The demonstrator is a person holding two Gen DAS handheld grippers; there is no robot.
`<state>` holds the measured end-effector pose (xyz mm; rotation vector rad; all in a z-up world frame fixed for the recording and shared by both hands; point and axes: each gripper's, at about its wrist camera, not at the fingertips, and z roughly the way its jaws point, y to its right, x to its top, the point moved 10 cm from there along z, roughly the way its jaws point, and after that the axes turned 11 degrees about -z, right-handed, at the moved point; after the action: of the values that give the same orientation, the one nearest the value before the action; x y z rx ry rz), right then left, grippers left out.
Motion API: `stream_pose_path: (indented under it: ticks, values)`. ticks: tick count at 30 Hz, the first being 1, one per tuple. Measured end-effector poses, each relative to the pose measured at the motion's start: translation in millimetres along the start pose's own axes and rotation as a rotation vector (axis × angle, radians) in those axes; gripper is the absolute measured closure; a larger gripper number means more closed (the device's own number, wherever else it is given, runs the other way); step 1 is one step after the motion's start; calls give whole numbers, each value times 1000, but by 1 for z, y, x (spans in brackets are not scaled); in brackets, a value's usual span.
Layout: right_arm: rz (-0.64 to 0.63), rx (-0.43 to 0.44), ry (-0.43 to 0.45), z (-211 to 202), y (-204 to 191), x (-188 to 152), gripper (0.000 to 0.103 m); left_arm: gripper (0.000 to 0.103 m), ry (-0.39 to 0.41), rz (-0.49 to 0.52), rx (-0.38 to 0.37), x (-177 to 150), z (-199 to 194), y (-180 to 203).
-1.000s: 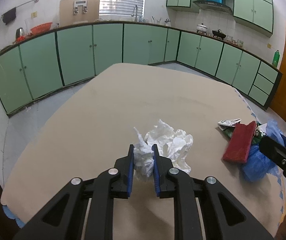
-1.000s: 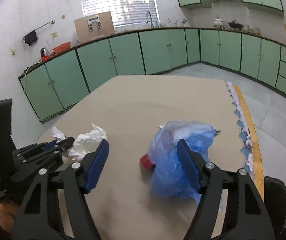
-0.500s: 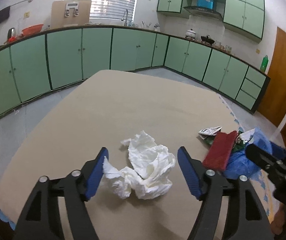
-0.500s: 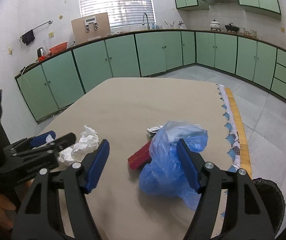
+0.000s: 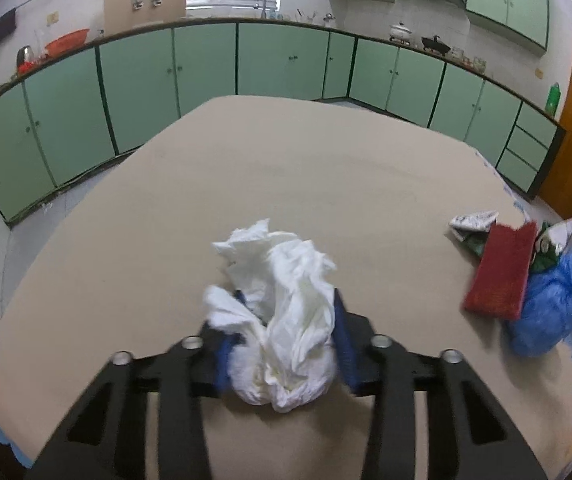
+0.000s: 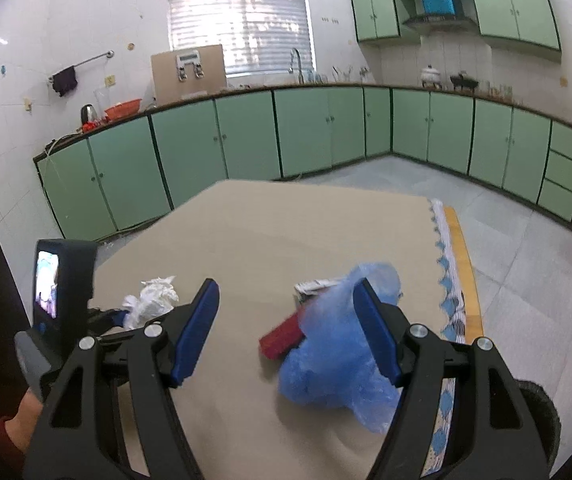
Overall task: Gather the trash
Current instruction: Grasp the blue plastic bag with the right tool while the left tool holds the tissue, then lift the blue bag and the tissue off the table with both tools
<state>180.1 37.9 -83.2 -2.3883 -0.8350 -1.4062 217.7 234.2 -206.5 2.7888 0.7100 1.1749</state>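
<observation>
Crumpled white tissue (image 5: 281,320) sits between the left gripper (image 5: 286,332) jaws, which are clenched on its lower folds; the wad bulges above and ahead of them. Beige worktop (image 5: 286,168) runs bare well ahead to its far edge. Right gripper (image 6: 286,332) jaws are spread wide, with the blue plastic bag (image 6: 334,364) and a red pack (image 6: 281,336) between them, near the worktop's scalloped right edge.

Green cabinets (image 6: 318,132) along white tiled walls; blinded window (image 6: 239,16); grey floor (image 6: 534,264).
</observation>
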Motion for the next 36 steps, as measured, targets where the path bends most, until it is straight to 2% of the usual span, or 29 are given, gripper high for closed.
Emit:
stream_pose_path:
  ticks: [2,3,4,7,12,18,19,22,26,30,36]
  values:
    - [-10,7,3,-2,-4,3,35,76,11,-16,-6,5,-5,0]
    - [-14,7,0,-2,-5,3,35,83,24,-23,-11,9,-10,0]
    - [-15,3,-6,-1,-5,2,35,84,33,-27,-20,12,-15,1]
    - [-22,-27,-33,4,-1,-4,32,84,58,-20,-39,16,-27,5]
    - [-29,-98,-125,19,16,-35,26,85,59,-10,-56,12,-34,11]
    - [28,-80,-206,45,25,-65,26,85,27,19,-70,0,-26,24]
    - [38,-74,-213,50,28,-68,27,85,24,23,-72,-2,-25,26]
    - [84,-17,-244,63,32,-77,42,85,22,36,-71,-4,-22,32]
    - [104,31,-227,63,31,-74,53,85,23,43,-68,-3,-22,34]
    - [103,61,-188,51,31,-63,57,85,31,50,-74,0,-26,39]
    - [76,75,-137,23,34,-44,58,85,55,63,-98,3,-40,50]
